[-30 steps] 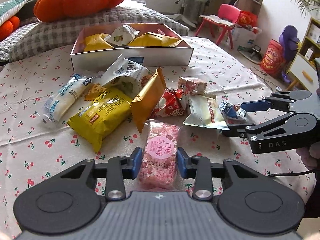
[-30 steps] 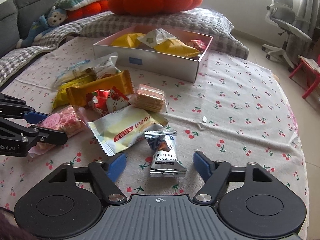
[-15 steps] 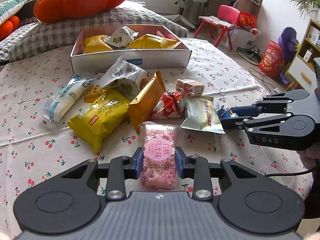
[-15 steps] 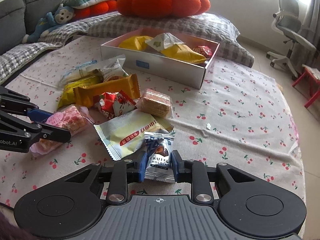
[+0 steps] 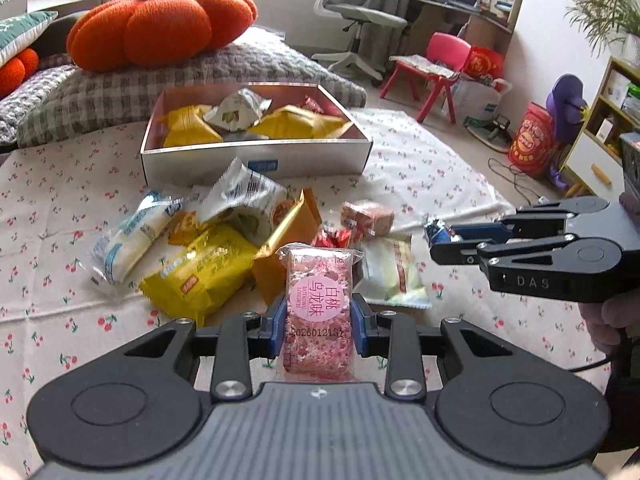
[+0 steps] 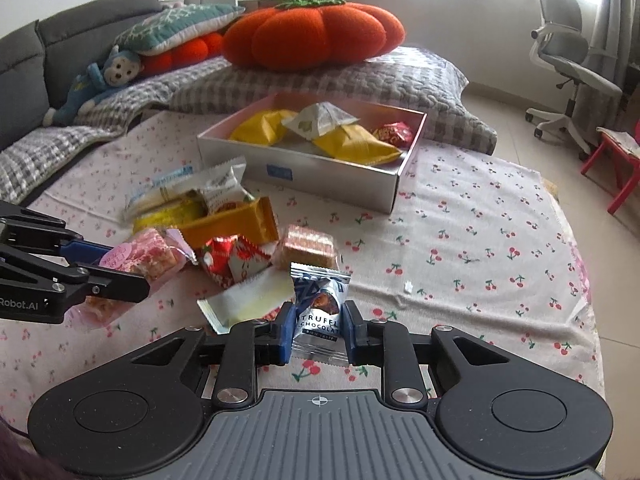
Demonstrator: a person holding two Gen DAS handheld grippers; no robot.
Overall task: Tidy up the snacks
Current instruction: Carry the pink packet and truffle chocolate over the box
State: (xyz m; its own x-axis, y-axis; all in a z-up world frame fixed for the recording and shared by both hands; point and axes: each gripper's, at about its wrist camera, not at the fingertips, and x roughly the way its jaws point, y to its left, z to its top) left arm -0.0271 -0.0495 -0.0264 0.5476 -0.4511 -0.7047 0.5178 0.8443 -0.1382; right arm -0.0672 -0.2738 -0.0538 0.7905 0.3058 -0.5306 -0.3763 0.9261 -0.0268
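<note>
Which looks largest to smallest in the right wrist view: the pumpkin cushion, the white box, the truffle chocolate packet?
1. White box and pumpkin cushion: too alike to rank.
2. Truffle chocolate packet, smallest despite being nearest, held in the right gripper.

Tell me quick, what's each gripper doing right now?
Left gripper: closed on the pink snack bar.
Right gripper: closed on the truffle chocolate packet.

Left tongs (image 5: 318,326) and right tongs (image 6: 316,330): matte black linkage arms with silver screws, blue finger pads (image 5: 274,330), ribbed grey housing bearing a crosshair mark. White lettering reads "DAS" and "Robot.AI". A black cable trails beside bare skin.
</note>
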